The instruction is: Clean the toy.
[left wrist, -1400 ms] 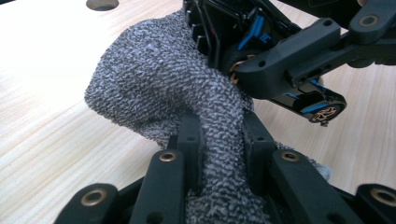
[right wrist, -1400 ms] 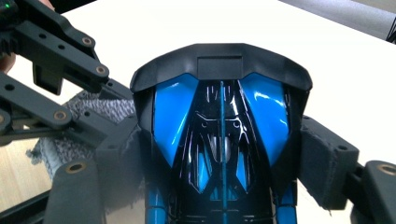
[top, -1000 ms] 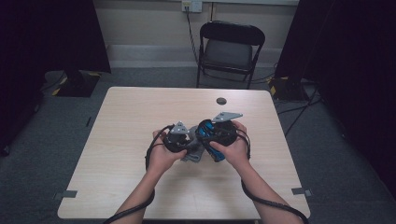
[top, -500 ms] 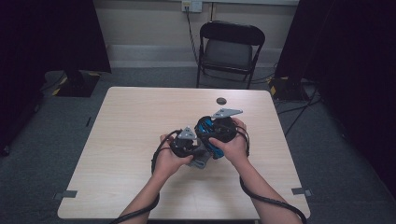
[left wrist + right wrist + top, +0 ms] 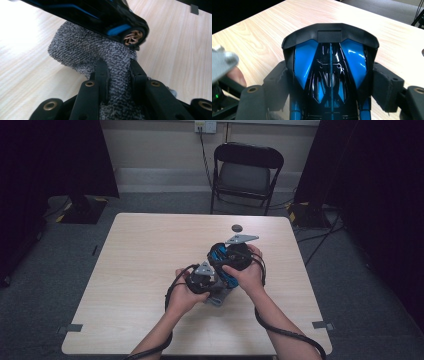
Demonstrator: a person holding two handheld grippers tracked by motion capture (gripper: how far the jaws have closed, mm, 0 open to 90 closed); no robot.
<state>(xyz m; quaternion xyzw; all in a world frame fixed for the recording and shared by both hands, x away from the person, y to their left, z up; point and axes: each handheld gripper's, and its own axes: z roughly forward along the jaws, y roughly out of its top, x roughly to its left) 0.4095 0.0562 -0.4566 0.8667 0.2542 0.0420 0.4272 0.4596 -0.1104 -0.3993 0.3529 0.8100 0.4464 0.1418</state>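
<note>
Behind the wooden table [image 5: 150, 260] stands a folding chair [image 5: 247, 170]. Since a second ago, the left gripper [image 5: 202, 279] has slid under the right gripper [image 5: 230, 260]. Its jaws pinch a grey cloth [image 5: 82, 52] against the car, probably wiping it. The right gripper's jaws squeeze the blue toy car [image 5: 329, 72].

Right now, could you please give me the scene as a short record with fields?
surface: wooden table
left gripper: shut on grey cloth
right gripper: shut on blue and black toy car, jaws on its two sides
cloth and car: cloth lies under the car, touching it
other item: small dark disc on the table's far side
behind table: black folding chair
</note>
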